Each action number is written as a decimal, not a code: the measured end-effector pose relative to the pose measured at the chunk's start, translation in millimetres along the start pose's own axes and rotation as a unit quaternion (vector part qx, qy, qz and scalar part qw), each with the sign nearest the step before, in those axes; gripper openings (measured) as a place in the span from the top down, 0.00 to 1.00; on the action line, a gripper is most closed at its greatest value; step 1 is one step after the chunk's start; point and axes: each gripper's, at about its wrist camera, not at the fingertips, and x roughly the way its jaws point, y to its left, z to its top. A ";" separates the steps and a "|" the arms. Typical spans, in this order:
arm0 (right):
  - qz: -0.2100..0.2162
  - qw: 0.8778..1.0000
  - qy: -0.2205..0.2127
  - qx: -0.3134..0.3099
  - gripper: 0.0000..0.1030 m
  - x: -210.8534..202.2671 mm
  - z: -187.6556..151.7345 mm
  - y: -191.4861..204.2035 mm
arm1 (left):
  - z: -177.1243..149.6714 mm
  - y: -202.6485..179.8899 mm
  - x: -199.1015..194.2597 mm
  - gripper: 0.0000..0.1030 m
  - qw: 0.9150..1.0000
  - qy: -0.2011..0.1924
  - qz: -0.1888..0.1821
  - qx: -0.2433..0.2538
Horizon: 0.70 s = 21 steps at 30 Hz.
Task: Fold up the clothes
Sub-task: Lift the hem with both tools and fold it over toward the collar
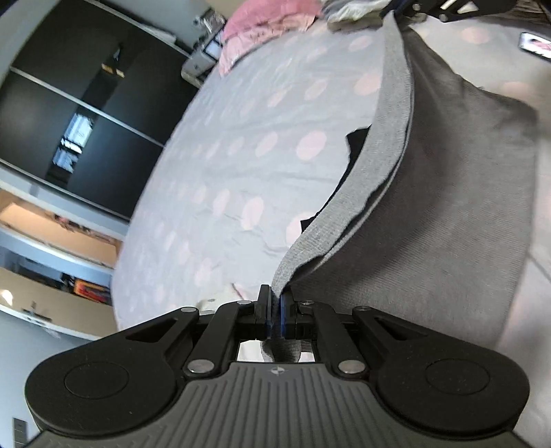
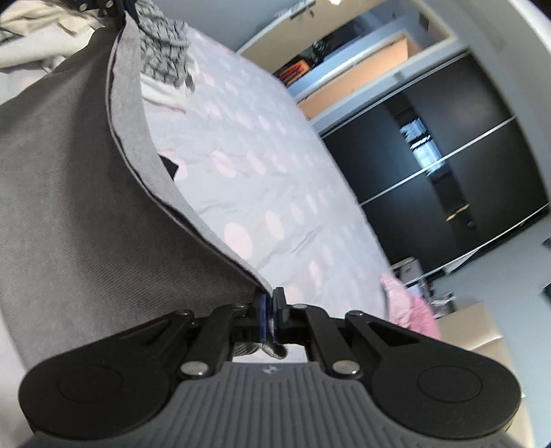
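Note:
A grey knit garment [image 1: 447, 193] hangs stretched between my two grippers above the bed. My left gripper [image 1: 275, 303] is shut on one end of its edge, and the cloth runs away from it to the right gripper [image 1: 444, 10] at the top of the left wrist view. In the right wrist view my right gripper [image 2: 270, 306] is shut on the other end of the same grey garment [image 2: 79, 206], which runs up to the left gripper [image 2: 100, 5] at the top left. A black piece of cloth [image 1: 354, 141] shows behind the garment's edge.
The bed sheet [image 1: 241, 144] is pale grey with pink dots. Pink clothes [image 1: 261, 24] are piled at the far end of the bed, and also show in the right wrist view [image 2: 413, 310]. A grey patterned garment [image 2: 162, 44] lies on the bed. A dark wardrobe [image 2: 447, 172] stands beyond the bed.

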 end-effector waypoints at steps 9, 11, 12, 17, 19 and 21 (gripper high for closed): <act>0.058 0.996 0.059 0.045 0.97 117.6 -17.5 12.5 | -4.1 11.5 114.0 0.97 0.997 0.025 -0.047 -0.050; 0.066 0.994 0.067 0.055 0.97 133.1 -24.3 18.2 | -5.2 10.1 128.0 0.97 0.997 0.026 -0.049 -0.052; 0.069 0.993 0.070 0.059 0.96 139.1 -25.9 19.4 | -5.8 9.9 132.9 0.97 0.997 0.025 -0.052 -0.057; 0.088 0.988 0.088 0.092 0.95 161.6 -33.7 24.4 | -13.6 9.9 143.7 0.96 0.994 0.032 -0.062 -0.079; 0.093 0.985 0.095 0.108 0.90 165.6 -35.8 26.9 | -17.3 10.9 145.4 0.89 0.994 0.036 -0.060 -0.089; 0.088 0.983 0.097 0.125 0.87 166.1 -38.1 22.8 | -20.1 15.3 146.4 0.86 0.992 0.039 -0.046 -0.108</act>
